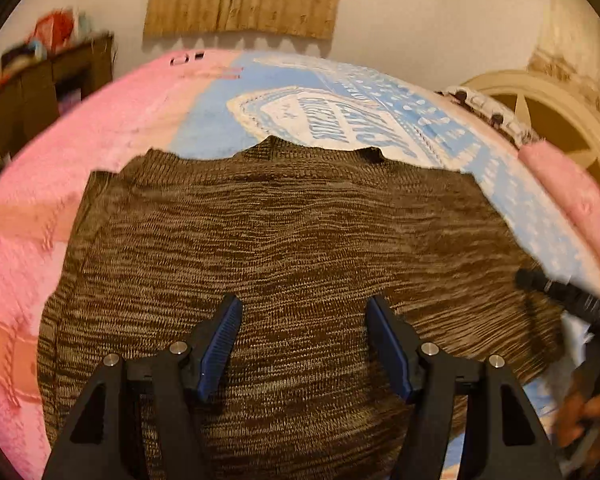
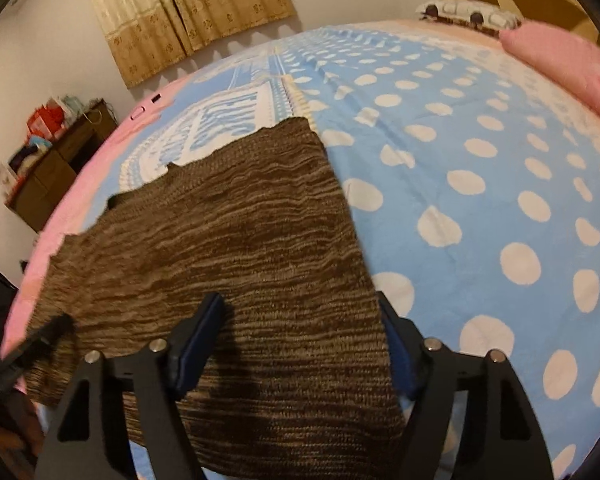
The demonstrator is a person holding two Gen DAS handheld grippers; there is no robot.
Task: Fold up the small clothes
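A brown knitted garment lies spread flat on the bed, its neckline at the far side. My left gripper hovers open over the garment's near middle, with nothing between its blue pads. My right gripper stands open at the garment's right side edge. Its left finger rests over the knit, and the fabric's edge partly hides its right finger. The pads stand wide apart and do not press the cloth. Each gripper shows blurred at the rim of the other's view: the right gripper, the left gripper.
The bed cover is blue with white dots and a printed badge, with a pink blanket on the left side. A pink pillow and headboard lie far right. A dark dresser and curtain stand by the wall. A hand shows.
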